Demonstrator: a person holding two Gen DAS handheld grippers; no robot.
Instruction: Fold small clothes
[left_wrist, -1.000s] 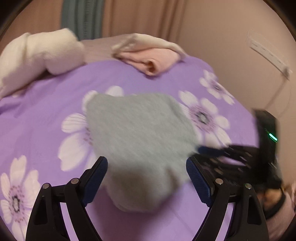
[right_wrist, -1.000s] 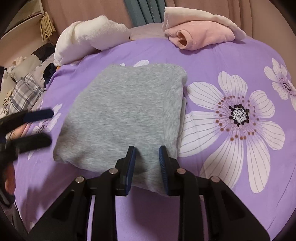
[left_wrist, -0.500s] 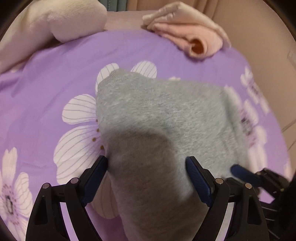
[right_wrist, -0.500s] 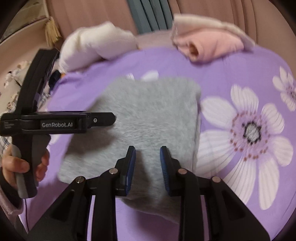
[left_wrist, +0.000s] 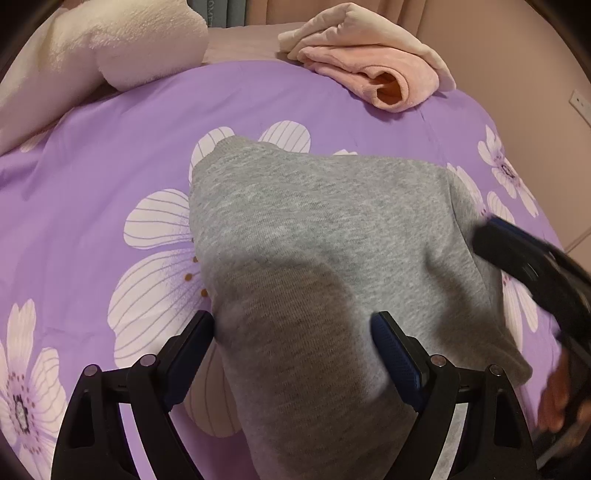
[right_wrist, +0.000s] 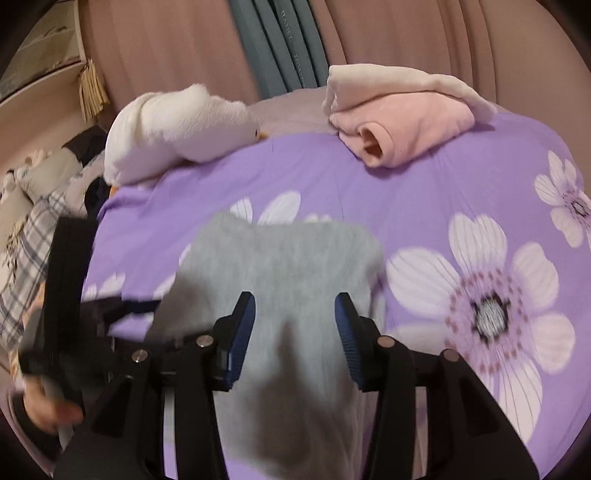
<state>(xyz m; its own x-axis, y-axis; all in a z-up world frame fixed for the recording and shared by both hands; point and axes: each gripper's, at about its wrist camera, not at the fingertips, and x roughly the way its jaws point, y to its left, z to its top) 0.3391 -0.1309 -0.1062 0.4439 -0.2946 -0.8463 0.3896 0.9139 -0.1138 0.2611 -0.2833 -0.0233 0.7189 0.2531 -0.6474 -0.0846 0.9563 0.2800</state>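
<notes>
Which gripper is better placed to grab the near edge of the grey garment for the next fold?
Probably left. The left gripper straddles the grey garment's near corner, jaws wide, not pinching. The right gripper is opening over the cloth, its view blurred.

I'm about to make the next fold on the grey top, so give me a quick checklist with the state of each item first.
1. Left tongs open over the grey top: ok, the pads stand wide and are not pinching it.
2. Right tongs free of the cloth: ok, they are opening and nothing is pinched between them.
3. Grey top lying flat on the purple sheet: cannot tell, the near edge is hidden under the tongs.
4. Pink folded clothes clear of the fold: ok, they lie at the far edge, apart from the top.
5. White plush toy out of the way: ok.
</notes>
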